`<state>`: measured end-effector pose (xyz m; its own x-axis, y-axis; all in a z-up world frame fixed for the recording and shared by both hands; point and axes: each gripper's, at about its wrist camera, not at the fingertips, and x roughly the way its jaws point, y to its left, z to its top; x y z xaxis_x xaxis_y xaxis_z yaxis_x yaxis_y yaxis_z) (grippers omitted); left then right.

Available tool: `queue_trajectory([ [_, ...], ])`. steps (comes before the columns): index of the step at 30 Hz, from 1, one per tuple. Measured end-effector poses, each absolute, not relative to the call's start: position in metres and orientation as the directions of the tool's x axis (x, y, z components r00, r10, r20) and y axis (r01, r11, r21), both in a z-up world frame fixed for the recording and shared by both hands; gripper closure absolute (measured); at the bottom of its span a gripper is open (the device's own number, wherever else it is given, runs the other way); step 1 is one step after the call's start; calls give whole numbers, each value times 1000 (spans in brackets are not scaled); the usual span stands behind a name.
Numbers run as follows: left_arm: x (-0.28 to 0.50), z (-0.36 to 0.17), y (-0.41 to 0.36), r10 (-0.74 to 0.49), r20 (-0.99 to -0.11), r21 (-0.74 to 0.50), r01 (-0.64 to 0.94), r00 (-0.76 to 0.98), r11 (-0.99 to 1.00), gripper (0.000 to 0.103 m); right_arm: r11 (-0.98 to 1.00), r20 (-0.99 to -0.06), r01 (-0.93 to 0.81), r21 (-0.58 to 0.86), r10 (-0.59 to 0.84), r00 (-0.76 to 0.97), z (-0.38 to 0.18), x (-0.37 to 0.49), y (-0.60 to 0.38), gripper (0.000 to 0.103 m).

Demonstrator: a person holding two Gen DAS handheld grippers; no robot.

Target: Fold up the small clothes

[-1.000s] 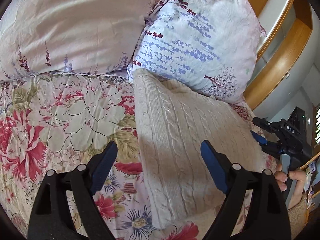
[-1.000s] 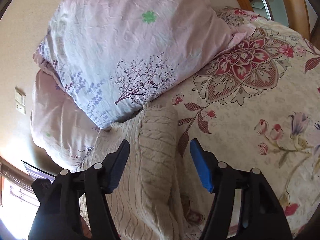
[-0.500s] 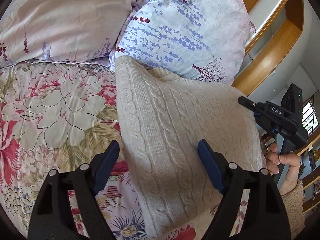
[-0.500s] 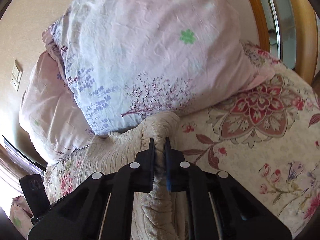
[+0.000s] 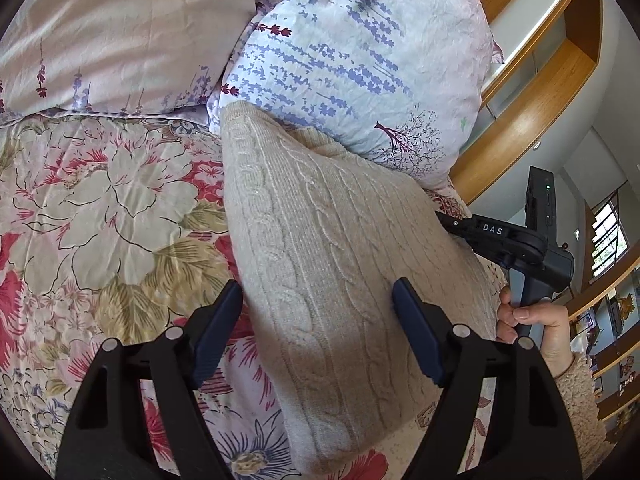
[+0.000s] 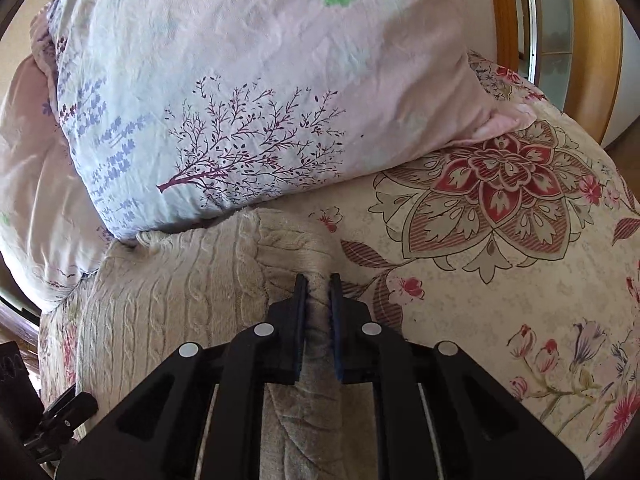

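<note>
The cream cable-knit sweater (image 5: 320, 280) is lying on the floral bedspread (image 5: 100, 220), its far end pushed up against the lavender-print pillow (image 5: 352, 60). It appears to be partly folded already, judging from the doubled edge in the right wrist view.

The right gripper (image 6: 318, 300) is being held clenched on a bunched ridge of knit at the sweater's right edge; its jaws have just been closing, with a slight easing at the end, and fabric is plainly being pinched between the pads. The left gripper (image 5: 318, 320) is being held released, its jaws narrowing a little over the last second, straddling the sweater's left edge; no fabric is being pressed.

Handling, as judged: soft, thick, light, not fragile. The knit is likely to be stretching and sagging under a one-point lift, so two grips are being called for. The surface is grippy, so slip looks unlikely; snagging of loops on the pads is the more probable risk.

Suggested hold for the left: the near left edge, both layers taken together, level with the right grip, so the fold is being carried evenly.
</note>
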<state>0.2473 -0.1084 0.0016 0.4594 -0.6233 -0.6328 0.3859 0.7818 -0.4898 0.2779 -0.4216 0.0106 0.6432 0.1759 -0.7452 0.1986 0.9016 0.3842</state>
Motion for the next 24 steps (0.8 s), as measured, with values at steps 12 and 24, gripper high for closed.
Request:
queue_trajectory([
  [12, 241, 6, -106, -623, -632, -486, 390, 460, 782, 27, 778, -626, 150, 610, 358, 693, 15, 199, -432, 69],
  [24, 232, 10, -114, -568, -657, -394, 416, 496, 819, 26, 862, -678, 170, 477, 238, 695, 20, 195, -427, 91],
])
